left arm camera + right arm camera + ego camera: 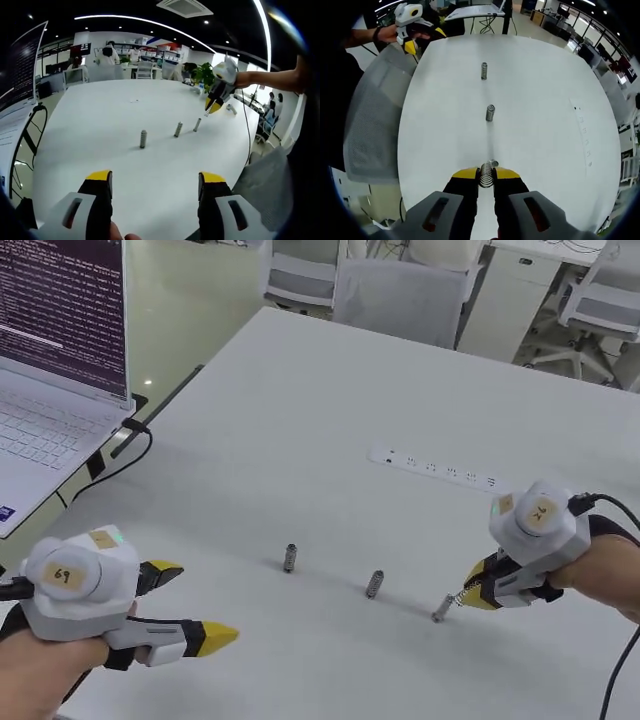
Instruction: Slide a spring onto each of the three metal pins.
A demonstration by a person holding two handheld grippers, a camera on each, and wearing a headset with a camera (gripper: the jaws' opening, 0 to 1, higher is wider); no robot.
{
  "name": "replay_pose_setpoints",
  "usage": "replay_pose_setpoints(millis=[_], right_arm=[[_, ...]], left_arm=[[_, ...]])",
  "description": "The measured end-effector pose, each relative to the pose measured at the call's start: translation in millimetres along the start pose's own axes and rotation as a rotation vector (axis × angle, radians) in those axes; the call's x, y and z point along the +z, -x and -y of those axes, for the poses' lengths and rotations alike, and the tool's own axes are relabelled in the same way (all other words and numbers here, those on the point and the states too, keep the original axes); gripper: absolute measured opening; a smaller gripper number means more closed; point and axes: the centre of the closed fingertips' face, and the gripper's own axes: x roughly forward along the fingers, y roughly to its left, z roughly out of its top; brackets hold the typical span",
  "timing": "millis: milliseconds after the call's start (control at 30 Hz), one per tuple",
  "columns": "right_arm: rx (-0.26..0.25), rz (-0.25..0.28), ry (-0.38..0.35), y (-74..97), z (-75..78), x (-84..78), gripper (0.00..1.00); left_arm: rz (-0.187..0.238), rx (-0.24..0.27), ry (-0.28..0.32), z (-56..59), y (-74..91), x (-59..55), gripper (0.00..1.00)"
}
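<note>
Reaching the top of the nearest pin [493,163], the last spring [486,178] sits clamped between the right tongs [486,172]. Two other pins [490,113], each wearing a spring, stand beyond on the table [300,390]. The left tongs [203,602] hover apart, well away.

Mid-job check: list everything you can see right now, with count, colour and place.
table: 1, white, under everything
laptop: 1, silver, open, table's left edge
cable: 1, black, beside the laptop
power strip: 1, white, flat, beyond the pins
chairs: several, grey and white, past the far edge
sprung pins: 2, grey metal, upright, left and middle of the row
third pin: 1, grey metal, right end, tilted toward the right tool
spring: 1, grey, clamped in the right tool, its end at the third pin
left tool: 1, white, yellow tips, open, near left
right tool: 1, same colours, shut on the spring
</note>
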Motion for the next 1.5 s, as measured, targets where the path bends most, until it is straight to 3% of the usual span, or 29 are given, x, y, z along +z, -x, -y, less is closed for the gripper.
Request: replay_pose_setpoints(millis=[767,1500], right_arm=[[0.033,-0.047,0.042,-20.6,14.5,-4.3,0.09],[0.068,-0.105,0.083,-41.6,11.4,-12.7,0.09]], left_arm=[[-0.004,0.020,0.040,-3.4,1.9,-5.5,0.65],[-0.020,0.028,0.060,-4.0,3.4,-11.4,0.64]])
